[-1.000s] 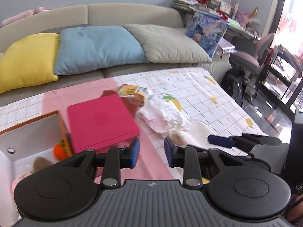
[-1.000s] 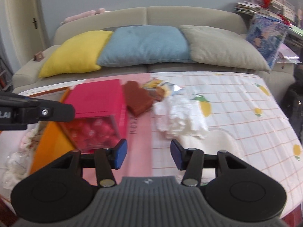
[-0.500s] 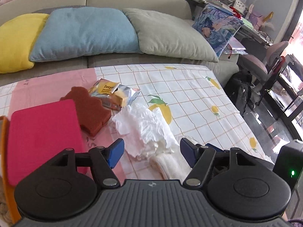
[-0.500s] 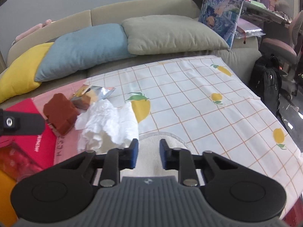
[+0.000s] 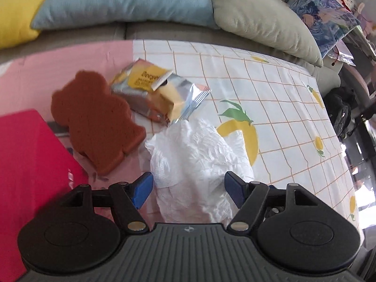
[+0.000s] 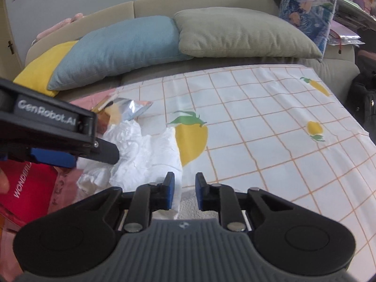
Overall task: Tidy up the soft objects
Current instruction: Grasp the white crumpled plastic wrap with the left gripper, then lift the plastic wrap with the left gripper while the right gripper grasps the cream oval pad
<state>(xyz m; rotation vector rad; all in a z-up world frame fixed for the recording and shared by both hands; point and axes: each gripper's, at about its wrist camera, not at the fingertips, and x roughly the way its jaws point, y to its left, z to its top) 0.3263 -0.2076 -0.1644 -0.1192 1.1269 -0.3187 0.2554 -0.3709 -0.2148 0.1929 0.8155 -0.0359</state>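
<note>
A crumpled white tissue [image 5: 197,162] lies on the chequered tablecloth. My left gripper [image 5: 188,189] is open, its jaws wide on either side of the tissue's near end. A brown bear-shaped sponge [image 5: 96,119] lies to its left, and a foil snack packet [image 5: 159,94] behind it. My right gripper [image 6: 184,192] has its jaws close together, low over a cream towel [image 6: 190,209] whose edge shows between them; I cannot tell if they pinch it. The tissue [image 6: 145,155] also shows left of the right gripper, under the left gripper's finger [image 6: 103,151].
A red box [image 5: 25,164] sits at the left of the table. Yellow [image 6: 40,70], blue [image 6: 122,47] and grey-green [image 6: 239,35] cushions line the sofa behind the table. A black bag [image 6: 363,98] stands on the floor to the right.
My left gripper has moved forward and down over the tissue and opened wider. My right gripper has dropped lower over the cream towel, its jaws staying narrow.
</note>
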